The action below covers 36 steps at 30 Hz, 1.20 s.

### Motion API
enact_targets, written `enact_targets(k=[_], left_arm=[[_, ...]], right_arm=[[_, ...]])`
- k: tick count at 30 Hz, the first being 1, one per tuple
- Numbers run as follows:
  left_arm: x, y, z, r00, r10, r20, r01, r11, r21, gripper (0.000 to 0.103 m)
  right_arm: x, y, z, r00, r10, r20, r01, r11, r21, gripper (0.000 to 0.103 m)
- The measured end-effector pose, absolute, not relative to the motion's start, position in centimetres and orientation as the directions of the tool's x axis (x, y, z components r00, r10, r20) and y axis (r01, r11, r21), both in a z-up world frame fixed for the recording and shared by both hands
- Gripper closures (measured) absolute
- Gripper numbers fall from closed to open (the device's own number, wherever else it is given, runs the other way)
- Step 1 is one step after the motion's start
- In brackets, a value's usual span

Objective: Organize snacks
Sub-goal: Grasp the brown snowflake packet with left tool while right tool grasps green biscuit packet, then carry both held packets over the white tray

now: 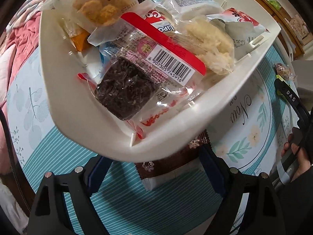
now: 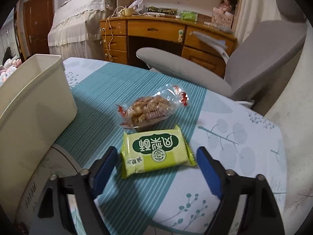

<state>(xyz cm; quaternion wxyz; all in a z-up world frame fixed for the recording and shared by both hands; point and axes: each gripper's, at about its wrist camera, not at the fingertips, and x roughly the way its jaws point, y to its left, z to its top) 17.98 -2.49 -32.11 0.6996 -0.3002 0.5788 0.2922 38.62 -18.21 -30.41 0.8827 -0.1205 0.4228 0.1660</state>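
A white bin (image 1: 64, 105) holds several wrapped snacks, among them a dark cake in clear wrap (image 1: 125, 92). My left gripper (image 1: 154, 166) is open beside the bin's near corner, and a brown snack packet (image 1: 172, 160) lies between its fingers on the table. In the right wrist view my right gripper (image 2: 156, 164) is open around a green snack packet (image 2: 156, 154) that lies on the table. A clear-wrapped walnut snack (image 2: 150, 107) lies just beyond it. The bin (image 2: 29, 107) stands to the left.
The table has a teal striped cloth (image 2: 109, 90). A grey chair (image 2: 244, 72) stands at its far right edge, with a wooden desk (image 2: 156, 33) behind. In the left wrist view the other gripper (image 1: 293, 105) and a hand show at the right.
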Motion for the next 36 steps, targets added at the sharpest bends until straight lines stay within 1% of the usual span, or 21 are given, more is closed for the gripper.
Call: enact_targets(k=[1,5,6,7,8,9,10,12,15,17,18,21,24,30,33,36], left_arm=[[17.8,-2.5,-32.1,0.158,0.063,-0.985,-0.757,0.649,-0.08,0.018],[16.5,-1.7,-31.5,0.158,0.074,-0.985,-0.764,0.641,-0.075,0.029],[16.3,-1.7,-31.5,0.157,0.079,-0.984,-0.767,0.638,-0.071,0.033],[16.0,-1.6,-31.4,0.157,0.083,-0.984,-0.769,0.635,-0.069,0.035],[15.8,-1.6,-31.3,0.156,0.089,-0.984,-0.771,0.633,-0.065,0.04],[15.7,-1.6,-31.2,0.167,0.093,-0.982,-0.769,0.635,-0.07,0.051],[15.5,-1.5,-31.0,0.179,0.097,-0.979,-0.767,0.637,-0.077,0.055],[15.1,-1.1,-30.9,0.201,0.094,-0.975,-0.771,0.63,-0.098,0.065],[13.9,0.0,-30.7,0.241,0.085,-0.967,-0.777,0.614,-0.14,0.074],[13.5,0.3,-30.7,0.254,0.077,-0.964,-0.775,0.612,-0.155,0.078],[13.2,0.4,-30.7,0.26,0.07,-0.963,-0.772,0.614,-0.164,0.081],[12.0,1.1,-30.7,0.281,0.03,-0.959,-0.773,0.599,-0.208,0.086],[10.8,1.3,-31.0,0.284,-0.013,-0.959,-0.776,0.585,-0.238,0.089],[7.9,1.4,-30.9,0.254,-0.061,-0.965,-0.767,0.595,-0.239,0.09],[6.8,1.8,-30.2,0.258,-0.08,-0.963,-0.747,0.615,-0.251,0.09],[5.1,1.9,-29.2,0.259,-0.082,-0.963,-0.73,0.636,-0.25,0.09]], right_arm=[[38.9,-18.2,-30.4,0.587,0.197,-0.786,-0.398,0.915,-0.068,0.028],[39.4,-17.9,-30.4,0.585,0.2,-0.786,-0.405,0.911,-0.07,0.033],[39.4,-17.9,-30.4,0.585,0.202,-0.785,-0.409,0.91,-0.07,0.036],[39.3,-17.8,-30.4,0.586,0.209,-0.783,-0.416,0.907,-0.069,0.043],[39.2,-17.7,-30.3,0.589,0.207,-0.781,-0.419,0.905,-0.076,0.043],[39.2,-17.6,-30.3,0.591,0.204,-0.78,-0.421,0.904,-0.082,0.045],[39.2,-17.4,-30.3,0.593,0.206,-0.778,-0.425,0.901,-0.085,0.047],[39.0,-17.2,-30.2,0.594,0.215,-0.776,-0.436,0.896,-0.086,0.047],[38.1,-17.0,-30.3,0.59,0.226,-0.775,-0.444,0.893,-0.077,0.047],[37.3,-16.9,-30.3,0.587,0.233,-0.775,-0.447,0.892,-0.07,0.047],[36.9,-16.8,-30.3,0.586,0.236,-0.775,-0.449,0.891,-0.068,0.047],[35.2,-16.7,-30.2,0.576,0.246,-0.78,-0.454,0.889,-0.055,0.047],[33.0,-16.8,-29.9,0.546,0.257,-0.797,-0.456,0.89,-0.025,0.047],[28.3,-18.5,-28.8,0.479,0.291,-0.828,-0.408,0.909,0.083,0.047],[25.5,-19.2,-27.9,0.465,0.285,-0.838,-0.391,0.915,0.095,0.047],[22.6,-19.3,-26.9,0.438,0.31,-0.844,-0.41,0.904,0.119,0.047]])
